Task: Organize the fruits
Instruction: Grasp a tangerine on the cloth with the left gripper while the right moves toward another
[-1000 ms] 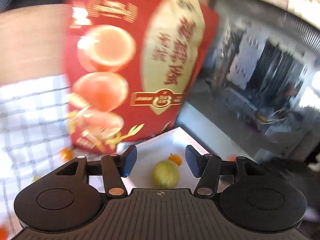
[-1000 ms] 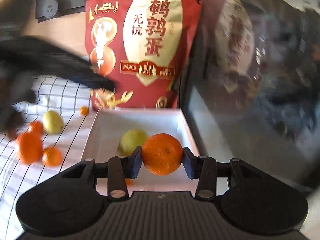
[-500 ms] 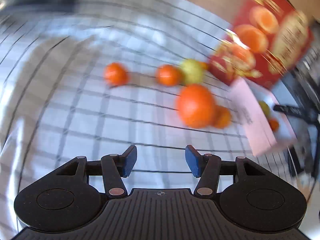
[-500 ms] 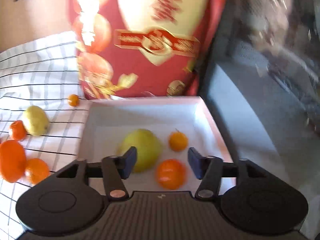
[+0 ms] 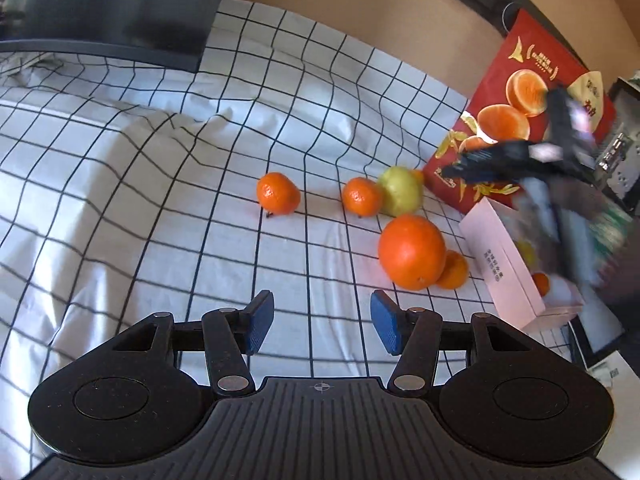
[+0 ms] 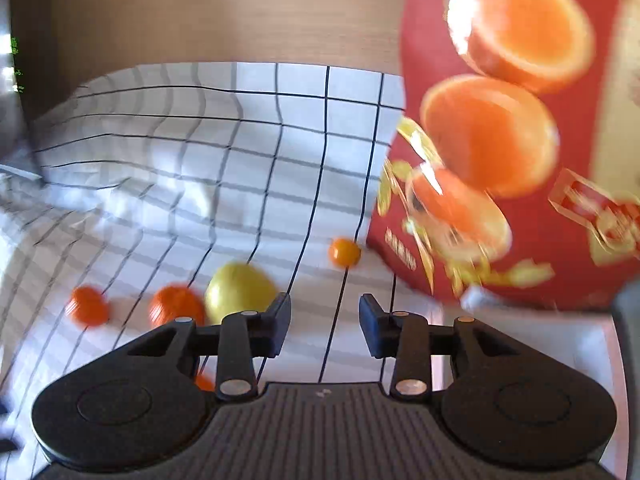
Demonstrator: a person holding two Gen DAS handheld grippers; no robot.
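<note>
Checked cloth (image 5: 160,200); left gripper (image 5: 322,326) empty, agape; right gripper (image 6: 325,330) empty, closing. Next: big orange (image 5: 412,251) ahead-right.

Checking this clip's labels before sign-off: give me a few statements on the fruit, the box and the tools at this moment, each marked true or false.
1. The left tool holds an orange. False: nothing is between its open fingers.
2. The large orange lies on the checked cloth, outside the white box. True.
3. The yellow-green fruit touches a small orange. True.
4. The red bag lies flat on the cloth. False: it stands upright behind the box.
5. The right tool grips the yellow-green fruit. False: its closing fingers have nothing between them.
</note>
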